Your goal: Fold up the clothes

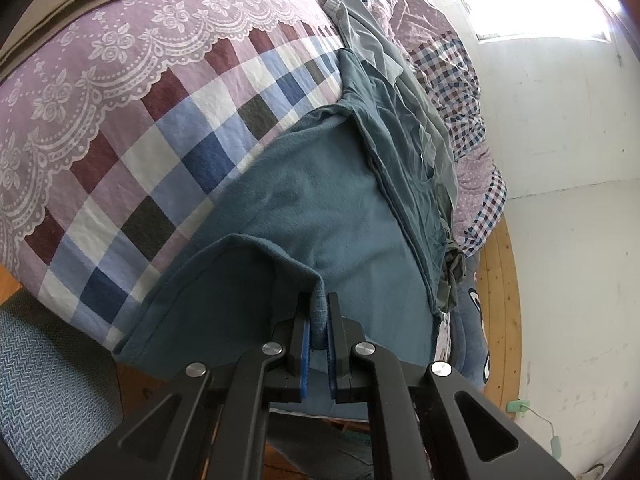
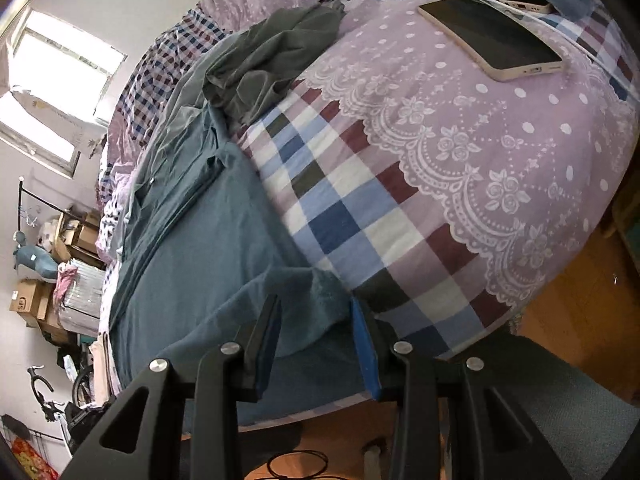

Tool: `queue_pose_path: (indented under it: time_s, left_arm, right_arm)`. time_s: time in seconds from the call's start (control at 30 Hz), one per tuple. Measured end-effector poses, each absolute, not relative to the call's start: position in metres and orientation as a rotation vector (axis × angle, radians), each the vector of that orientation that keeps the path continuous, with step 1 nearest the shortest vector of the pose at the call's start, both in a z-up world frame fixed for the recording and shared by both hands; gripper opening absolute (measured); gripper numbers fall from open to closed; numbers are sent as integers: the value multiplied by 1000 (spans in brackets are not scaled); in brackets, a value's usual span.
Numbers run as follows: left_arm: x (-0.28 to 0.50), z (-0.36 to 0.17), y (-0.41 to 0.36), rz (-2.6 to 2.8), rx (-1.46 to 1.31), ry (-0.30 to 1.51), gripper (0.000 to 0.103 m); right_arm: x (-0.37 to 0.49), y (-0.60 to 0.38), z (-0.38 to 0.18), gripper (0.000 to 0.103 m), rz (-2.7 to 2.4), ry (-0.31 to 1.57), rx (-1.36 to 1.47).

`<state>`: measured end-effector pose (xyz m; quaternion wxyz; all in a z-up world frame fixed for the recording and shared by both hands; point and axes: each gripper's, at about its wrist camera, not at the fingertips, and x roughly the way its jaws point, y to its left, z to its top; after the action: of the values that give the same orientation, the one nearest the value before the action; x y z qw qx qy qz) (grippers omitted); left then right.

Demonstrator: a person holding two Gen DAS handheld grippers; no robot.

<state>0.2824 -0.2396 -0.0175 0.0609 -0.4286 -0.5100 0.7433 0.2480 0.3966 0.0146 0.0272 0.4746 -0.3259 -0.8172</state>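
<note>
Patchwork-quilted bed point(image 2: 460, 168), wooden floor point(image 1: 500, 300), white walls point(image 1: 568, 120) — bright window point(image 2: 60, 68).

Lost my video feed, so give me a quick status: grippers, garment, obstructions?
Left gripper shut on teal garment hem. Right gripper open, straddling its edge. Grey garment bunched beyond; phone clear.

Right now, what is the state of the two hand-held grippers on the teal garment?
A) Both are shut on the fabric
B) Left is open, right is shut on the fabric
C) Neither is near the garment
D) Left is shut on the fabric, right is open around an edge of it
D: the left hand-held gripper pinches a bunched fold of the teal garment, while the right hand-held gripper stands wide apart with fabric lying between its fingers.
</note>
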Motion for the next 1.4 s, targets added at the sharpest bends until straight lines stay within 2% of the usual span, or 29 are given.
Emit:
queue_pose_path:
  time_s: [0.13,0.2,0.27,0.43,0.77,0.93,1.17,1.4]
  left_arm:
    - [282,-17,-239,2249,-1294,-1537,5]
    - [282,-16,-240,2250,-1285,-1535,5]
    - [283,-15,-241,2254,-1270,-1533,4]
    - [284,-10,-243,2261,-1215,-1523,3]
    - [285,-3,-251,2236,-1133,-1577,3]
    - [286,3,-256,2239,-1109,-1590,3]
    - [281,-3,-262,2245,-1108,-1600,3]
    - [278,-5,-259,2261,-1129,-1570,3]
  right_arm:
    - [244,388,17,35,-2557,-923,1467]
    - [244,385,21,7,-2579,-882,1456]
    - [245,382,24,4,-2600,-842,1445]
    - [251,379,43,3,-2659,-786,1353]
    - [257,371,95,3,-2677,-811,1155]
    - [248,373,101,3,-2684,-829,1170]
    - [218,397,51,8,-2533,-1011,1353]
    - [216,415,26,23,-2454,-1166,1349]
